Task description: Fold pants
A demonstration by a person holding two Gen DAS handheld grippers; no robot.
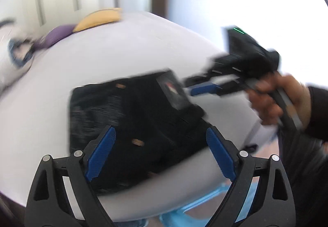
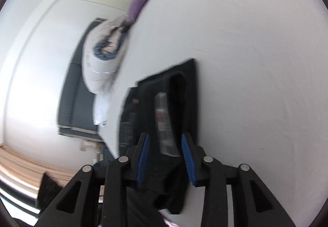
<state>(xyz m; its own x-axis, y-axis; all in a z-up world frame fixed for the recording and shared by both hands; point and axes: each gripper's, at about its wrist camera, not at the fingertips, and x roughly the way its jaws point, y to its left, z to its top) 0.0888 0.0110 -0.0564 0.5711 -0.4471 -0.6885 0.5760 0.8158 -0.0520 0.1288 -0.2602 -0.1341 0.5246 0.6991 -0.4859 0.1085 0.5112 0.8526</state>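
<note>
The black pants [image 1: 127, 122] lie folded into a rough square on the white bed [image 1: 123, 51], with a label patch [image 1: 174, 92] at their right corner. My left gripper [image 1: 161, 145] is open above the near edge of the pants, holding nothing. My right gripper [image 1: 192, 87] shows at the right of the left wrist view, by the label corner. In the right wrist view the pants [image 2: 176, 92] lie ahead, and my right gripper [image 2: 165, 150] has its jaws partly closed around a raised fold and the label [image 2: 164, 124].
A yellow cushion [image 1: 98, 19] and a purple cushion [image 1: 59, 34] lie at the bed's far end, next to a white bundled duvet [image 2: 102, 59]. A dark panel [image 2: 71, 100] stands against the wall beyond the bed. The person's hand [image 1: 276, 100] holds the right gripper.
</note>
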